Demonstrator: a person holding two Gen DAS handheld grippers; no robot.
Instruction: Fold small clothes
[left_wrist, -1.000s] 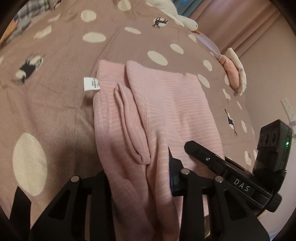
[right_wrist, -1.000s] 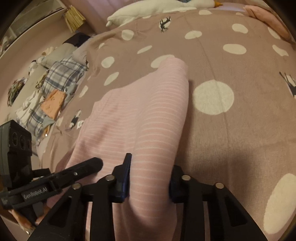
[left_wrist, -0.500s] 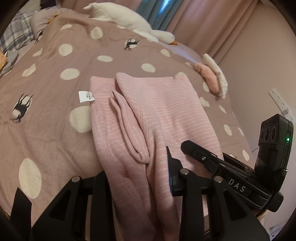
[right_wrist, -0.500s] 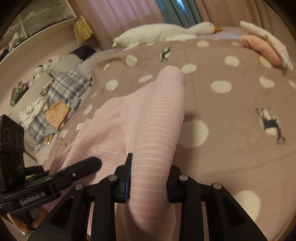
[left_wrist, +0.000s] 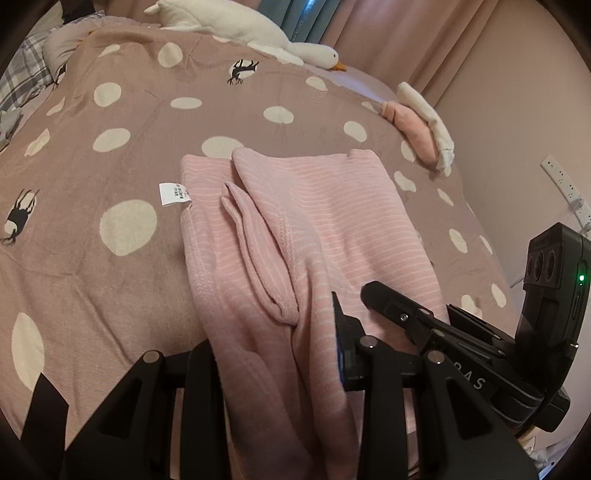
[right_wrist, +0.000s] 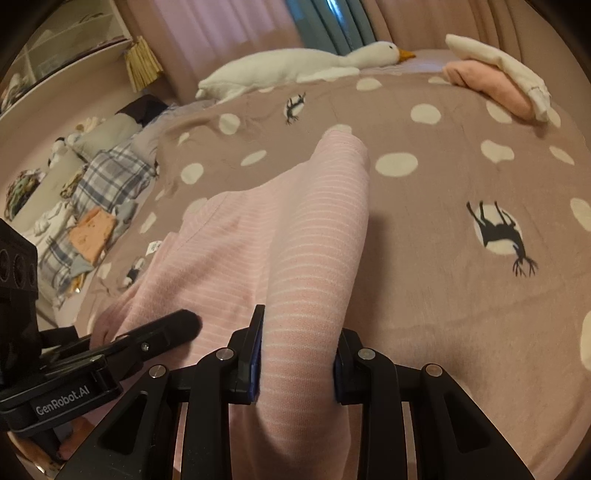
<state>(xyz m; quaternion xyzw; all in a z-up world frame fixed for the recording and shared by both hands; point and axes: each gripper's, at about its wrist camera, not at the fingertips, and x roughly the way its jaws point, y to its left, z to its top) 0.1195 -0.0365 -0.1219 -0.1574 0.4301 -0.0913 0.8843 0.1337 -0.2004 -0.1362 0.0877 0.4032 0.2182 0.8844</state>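
A pink white-striped garment lies on the dotted mauve bedspread, its near edge lifted off the bed. A white care label sticks out at its left side. My left gripper is shut on the bunched near-left edge of the garment. My right gripper is shut on the near-right edge, and the cloth stretches away from it in a raised fold. Each view shows the other gripper close alongside: the right one in the left wrist view, the left one in the right wrist view.
A white goose plush lies at the head of the bed. Folded pink and white clothes are stacked at the far right corner. A plaid heap with other clothes sits to the left. A wall with a socket strip is at right.
Both grippers have pulled back and risen with the garment's near edge held, so more of the bed, the goose and the curtains has come into view. The grips are unchanged.
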